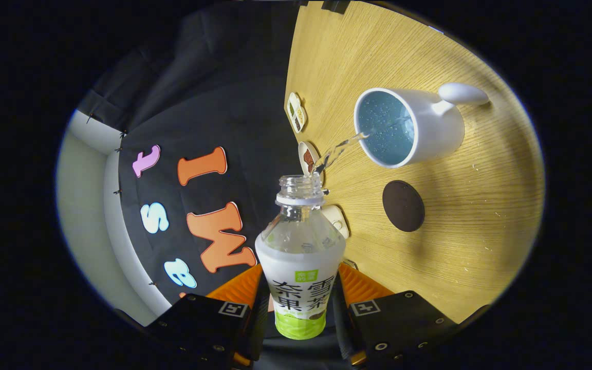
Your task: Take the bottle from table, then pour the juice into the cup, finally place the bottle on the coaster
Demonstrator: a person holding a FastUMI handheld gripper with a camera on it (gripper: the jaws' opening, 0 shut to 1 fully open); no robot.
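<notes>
Pouring stage. The fingers (300,293) pinch the juice bottle (300,267) by its labelled body, tilting it so a clear stream arcs into the white cup (432,128) on the desk (481,231). The dark coaster (403,205), apparently bare, lies just beside the cup.

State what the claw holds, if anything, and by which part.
The claw grips the clear plastic bottle by its labelled lower body, both fingers pressing its sides.

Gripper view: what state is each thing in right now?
Bottle: uncapped, tipped, pouring.
Juice: streaming into the cup.
Cup: on the table, partly filled.
Coaster: bare, beside the cup.
Hand-held gripper: shut on the bottle.
Table: holds cup and coaster.
</notes>
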